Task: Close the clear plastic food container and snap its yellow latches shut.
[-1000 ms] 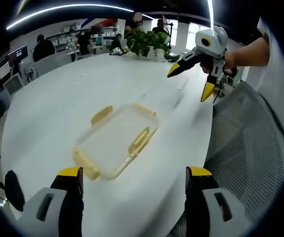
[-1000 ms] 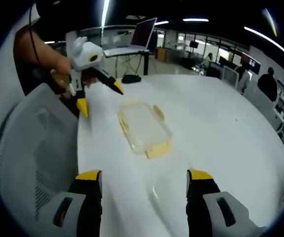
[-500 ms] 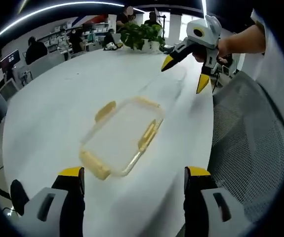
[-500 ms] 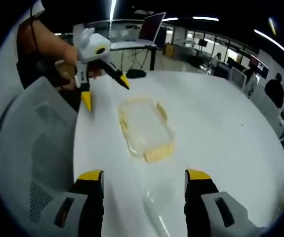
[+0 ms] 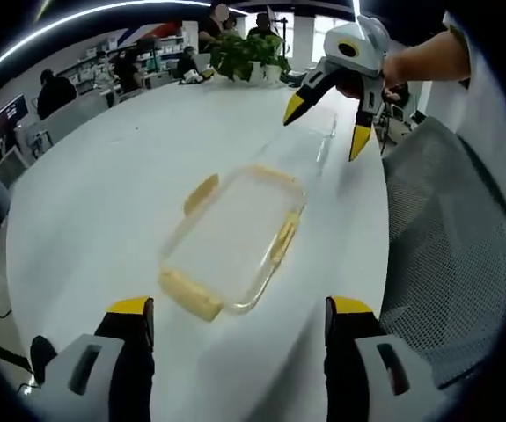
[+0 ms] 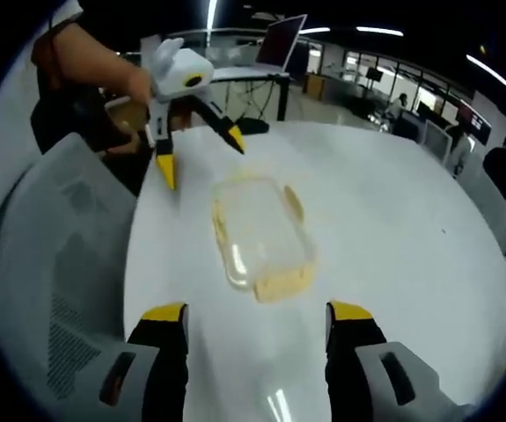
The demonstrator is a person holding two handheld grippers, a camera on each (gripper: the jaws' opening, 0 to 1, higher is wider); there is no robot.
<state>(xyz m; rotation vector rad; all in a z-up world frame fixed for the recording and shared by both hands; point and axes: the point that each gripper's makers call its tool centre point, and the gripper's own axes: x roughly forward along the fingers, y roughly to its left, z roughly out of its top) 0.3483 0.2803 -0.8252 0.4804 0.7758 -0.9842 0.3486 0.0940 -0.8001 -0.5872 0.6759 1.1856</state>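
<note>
White table (image 5: 103, 202), clear container (image 5: 235, 237) apparently closed.

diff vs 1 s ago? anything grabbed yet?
Nothing grabbed. Both grippers have closed in on the clear container: it shows larger in both views, and the right gripper and left gripper each show nearer to it in the other's view. Both stay open and empty. The container lies unmoved on the white table, yellow latches as before.
</note>
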